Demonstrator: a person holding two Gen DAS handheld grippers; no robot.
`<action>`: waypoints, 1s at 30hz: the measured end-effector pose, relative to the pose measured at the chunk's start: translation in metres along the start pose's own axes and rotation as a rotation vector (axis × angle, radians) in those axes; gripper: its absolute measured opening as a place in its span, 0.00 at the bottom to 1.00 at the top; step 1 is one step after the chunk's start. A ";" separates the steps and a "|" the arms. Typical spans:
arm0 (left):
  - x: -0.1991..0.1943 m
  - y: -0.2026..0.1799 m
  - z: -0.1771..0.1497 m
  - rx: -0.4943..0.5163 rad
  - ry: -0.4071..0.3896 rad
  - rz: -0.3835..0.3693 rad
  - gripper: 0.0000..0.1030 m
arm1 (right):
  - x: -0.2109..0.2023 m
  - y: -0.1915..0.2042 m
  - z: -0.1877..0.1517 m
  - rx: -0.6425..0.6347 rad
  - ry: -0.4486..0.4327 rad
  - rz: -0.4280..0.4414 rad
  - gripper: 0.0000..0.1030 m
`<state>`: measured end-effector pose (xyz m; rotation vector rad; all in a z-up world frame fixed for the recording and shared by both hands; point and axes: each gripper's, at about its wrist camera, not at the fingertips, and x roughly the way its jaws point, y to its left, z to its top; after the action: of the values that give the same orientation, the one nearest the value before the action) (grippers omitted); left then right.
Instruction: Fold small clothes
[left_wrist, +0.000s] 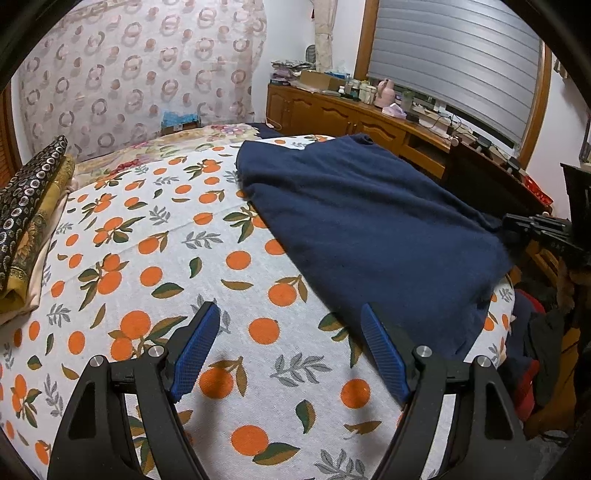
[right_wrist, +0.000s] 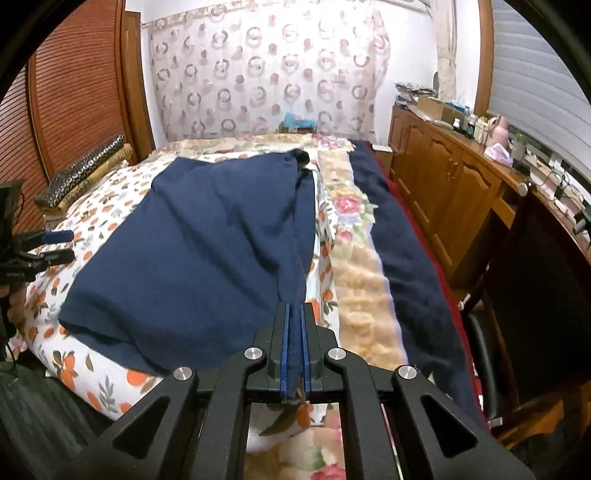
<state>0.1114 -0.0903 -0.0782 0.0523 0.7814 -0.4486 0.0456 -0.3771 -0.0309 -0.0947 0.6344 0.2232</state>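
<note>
One navy garment (right_wrist: 192, 240); two grippers, right gripper (right_wrist: 294, 306) clamping.

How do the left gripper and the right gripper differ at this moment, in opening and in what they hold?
The left gripper is wide open and holds nothing; the right gripper is shut on an edge of the navy garment. The left hovers over the orange-print sheet; the right pinches cloth. Both have blue pads.

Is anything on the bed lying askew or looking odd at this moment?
The navy garment lies crooked and rumpled on the orange-print sheet, and its near corner is pinched in the right gripper. Nothing looks spilled or damaged.
</note>
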 end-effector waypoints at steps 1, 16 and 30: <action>0.000 0.000 0.000 -0.001 0.000 -0.002 0.77 | 0.002 0.002 0.000 -0.001 -0.005 0.002 0.06; 0.007 -0.013 -0.008 0.025 0.033 -0.024 0.77 | 0.038 0.007 -0.017 0.041 0.064 0.008 0.44; 0.010 -0.048 -0.019 0.080 0.093 -0.169 0.48 | 0.043 0.001 -0.020 0.086 0.088 0.018 0.48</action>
<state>0.0854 -0.1334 -0.0930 0.0824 0.8628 -0.6410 0.0676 -0.3716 -0.0726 -0.0164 0.7316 0.2096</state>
